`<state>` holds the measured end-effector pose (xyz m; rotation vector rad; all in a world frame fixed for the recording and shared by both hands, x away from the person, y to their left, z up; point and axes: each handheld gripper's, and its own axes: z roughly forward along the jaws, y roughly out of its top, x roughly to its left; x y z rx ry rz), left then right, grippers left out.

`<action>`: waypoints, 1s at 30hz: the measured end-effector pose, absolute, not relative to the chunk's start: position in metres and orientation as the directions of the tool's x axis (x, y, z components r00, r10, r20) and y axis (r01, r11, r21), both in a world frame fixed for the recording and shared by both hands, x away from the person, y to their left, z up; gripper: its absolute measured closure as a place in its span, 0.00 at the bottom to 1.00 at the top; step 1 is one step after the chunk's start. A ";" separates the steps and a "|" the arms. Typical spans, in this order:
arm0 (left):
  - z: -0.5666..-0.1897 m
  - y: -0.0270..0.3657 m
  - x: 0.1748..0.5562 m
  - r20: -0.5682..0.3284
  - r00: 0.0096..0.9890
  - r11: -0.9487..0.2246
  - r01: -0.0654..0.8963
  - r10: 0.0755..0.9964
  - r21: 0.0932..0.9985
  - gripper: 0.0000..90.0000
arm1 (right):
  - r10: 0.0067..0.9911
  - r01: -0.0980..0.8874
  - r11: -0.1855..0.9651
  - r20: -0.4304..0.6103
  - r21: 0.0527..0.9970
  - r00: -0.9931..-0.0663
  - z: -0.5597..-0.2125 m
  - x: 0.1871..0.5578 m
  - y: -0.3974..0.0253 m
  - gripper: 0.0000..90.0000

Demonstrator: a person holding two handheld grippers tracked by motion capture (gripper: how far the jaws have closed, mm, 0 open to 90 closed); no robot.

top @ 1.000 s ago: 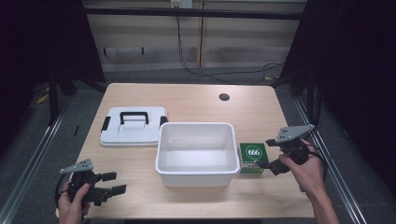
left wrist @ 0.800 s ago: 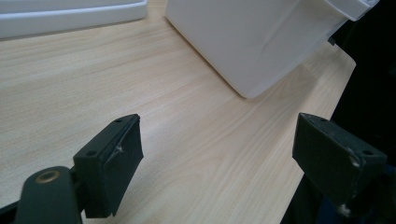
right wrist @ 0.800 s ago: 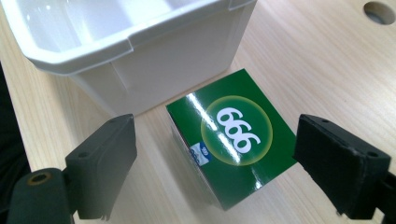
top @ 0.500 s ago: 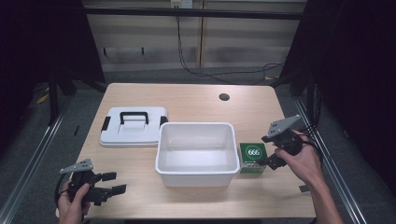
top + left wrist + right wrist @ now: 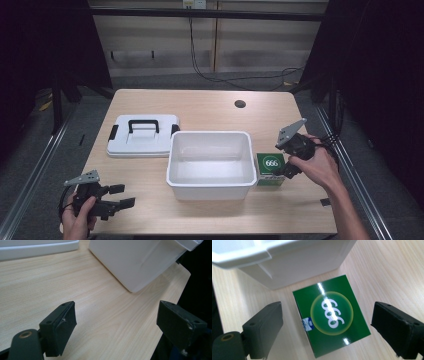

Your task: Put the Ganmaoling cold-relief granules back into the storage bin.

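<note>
The green box [image 5: 270,169] lies on the table [image 5: 210,107], just right of the white tub [image 5: 210,159]. The right gripper [image 5: 283,170] hangs over it; its own view shows the jaws apart, astride the box [image 5: 331,315]. The left gripper [image 5: 117,199] rests near left, jaws apart over bare wood. A lid [image 5: 142,136] lies far left.

On the counter [image 5: 210,107] the open tub [image 5: 210,162] sits in the middle. Its lid [image 5: 143,136] lies flat just to the left and slightly behind. The small box [image 5: 270,169] rests just beside the tub's right wall. A round hole [image 5: 240,104] lies far back, right of centre.
</note>
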<state>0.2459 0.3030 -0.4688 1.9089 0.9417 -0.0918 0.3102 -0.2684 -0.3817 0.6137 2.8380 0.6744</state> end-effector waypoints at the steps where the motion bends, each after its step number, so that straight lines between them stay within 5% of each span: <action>1: -0.469 0.303 0.246 -0.434 0.698 -0.232 0.643 0.569 0.730 0.18 | 0.413 0.352 0.819 -0.040 0.453 -0.910 -0.383 0.311 -0.268 0.11; 30: -0.469 0.303 0.246 -0.435 0.700 -0.236 0.644 0.567 0.728 0.18 | 0.250 0.237 0.949 -0.039 0.208 -0.967 -0.403 0.339 -0.244 0.11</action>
